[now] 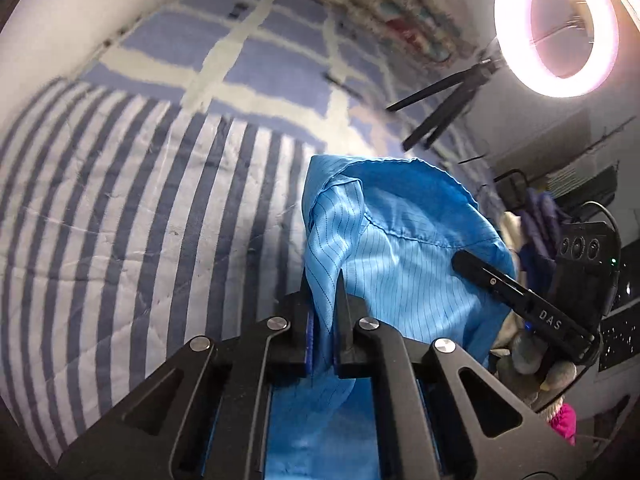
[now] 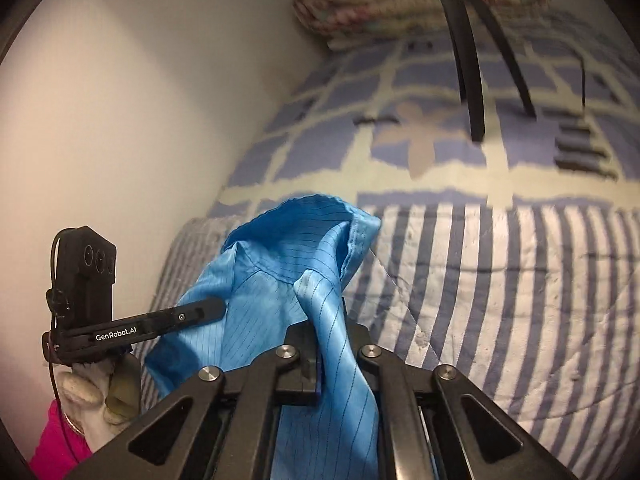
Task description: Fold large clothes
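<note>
A light blue pinstriped garment (image 1: 404, 248) hangs lifted above the bed, its collar edge on top. My left gripper (image 1: 323, 284) is shut on a fold of the garment at its left side. In the left wrist view my right gripper (image 1: 464, 260) reaches in from the right, its tip against the cloth. In the right wrist view my right gripper (image 2: 332, 312) is shut on the garment (image 2: 272, 280), which drapes down between the fingers. My left gripper (image 2: 216, 304) shows at the left there, its tip at the cloth.
The bed is covered by a blue-and-white striped quilt (image 1: 120, 220) and a blue checked blanket (image 2: 420, 128). A ring light (image 1: 556, 28) on a black tripod (image 1: 440, 108) stands on the bed. A white wall (image 2: 120, 120) runs alongside. Folded bedding (image 2: 380, 4) lies at the far end.
</note>
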